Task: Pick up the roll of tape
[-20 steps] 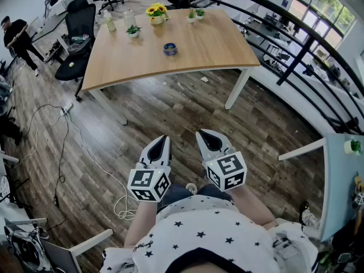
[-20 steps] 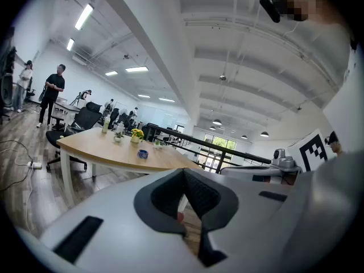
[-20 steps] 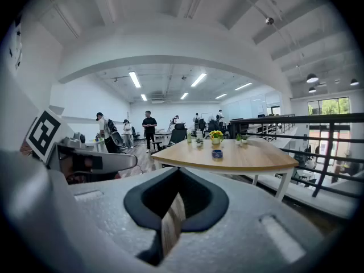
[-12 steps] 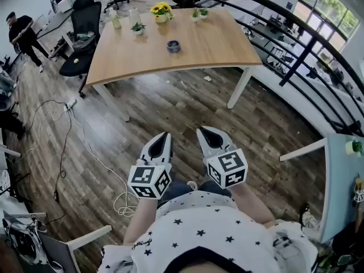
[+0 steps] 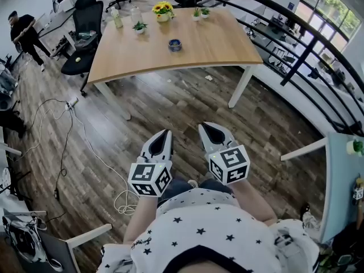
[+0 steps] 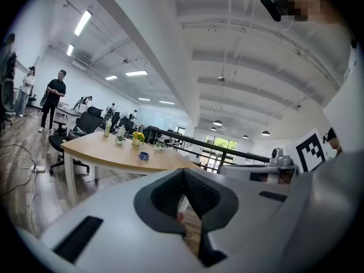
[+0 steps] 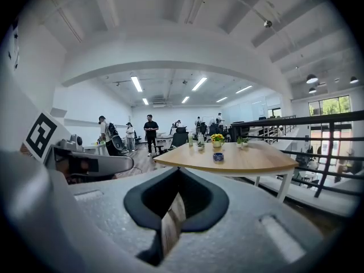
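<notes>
The roll of tape (image 5: 175, 45), small and blue, lies on the wooden table (image 5: 216, 50) far ahead of me, near its middle. My left gripper (image 5: 166, 133) and right gripper (image 5: 203, 125) are held side by side over the floor, well short of the table. Both are shut with nothing between the jaws. In the left gripper view the tape (image 6: 144, 156) sits beyond the shut left gripper (image 6: 183, 170). The right gripper view shows the tape (image 7: 218, 157) above the shut right gripper (image 7: 177, 170).
A pot of yellow flowers (image 5: 164, 10), small plants and bottles stand at the table's far side. A black office chair (image 5: 85, 24) is at its left; a person (image 5: 24, 36) stands beyond. A cable (image 5: 62, 147) trails on the floor. A black railing (image 5: 296, 47) runs along the right.
The table and tape sit slightly higher and further right in the head view. Both grippers have edged a little up the picture and stay shut.
</notes>
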A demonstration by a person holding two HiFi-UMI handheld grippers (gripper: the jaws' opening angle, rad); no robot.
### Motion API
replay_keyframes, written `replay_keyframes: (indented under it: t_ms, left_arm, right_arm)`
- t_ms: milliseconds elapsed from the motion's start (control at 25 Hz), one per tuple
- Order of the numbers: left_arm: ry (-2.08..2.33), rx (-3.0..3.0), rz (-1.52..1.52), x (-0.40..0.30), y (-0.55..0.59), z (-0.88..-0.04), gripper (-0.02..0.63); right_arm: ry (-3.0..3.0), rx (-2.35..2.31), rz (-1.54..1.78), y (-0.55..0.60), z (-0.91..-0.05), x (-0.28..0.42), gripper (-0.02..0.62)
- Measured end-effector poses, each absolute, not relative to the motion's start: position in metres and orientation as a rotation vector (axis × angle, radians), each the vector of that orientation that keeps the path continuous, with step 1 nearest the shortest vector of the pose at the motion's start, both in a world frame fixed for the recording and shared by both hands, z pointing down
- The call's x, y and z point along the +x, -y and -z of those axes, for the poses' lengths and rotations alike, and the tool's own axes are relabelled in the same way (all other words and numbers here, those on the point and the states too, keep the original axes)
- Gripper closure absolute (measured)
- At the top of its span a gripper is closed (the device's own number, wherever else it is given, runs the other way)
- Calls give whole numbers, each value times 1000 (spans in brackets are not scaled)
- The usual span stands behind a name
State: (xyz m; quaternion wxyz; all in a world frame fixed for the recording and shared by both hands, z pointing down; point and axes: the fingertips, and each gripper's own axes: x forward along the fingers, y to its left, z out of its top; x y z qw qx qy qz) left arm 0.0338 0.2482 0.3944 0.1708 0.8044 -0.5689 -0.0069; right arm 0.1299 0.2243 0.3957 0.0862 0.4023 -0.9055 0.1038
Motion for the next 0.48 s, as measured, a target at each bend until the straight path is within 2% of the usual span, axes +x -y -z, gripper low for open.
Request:
replay_keyframes:
  t_ms: [480]
  left_arm:
    - [1651, 2255, 6, 26, -240, -396, 603]
  right_arm:
    - [2679, 1159, -322, -216, -402, 128, 589]
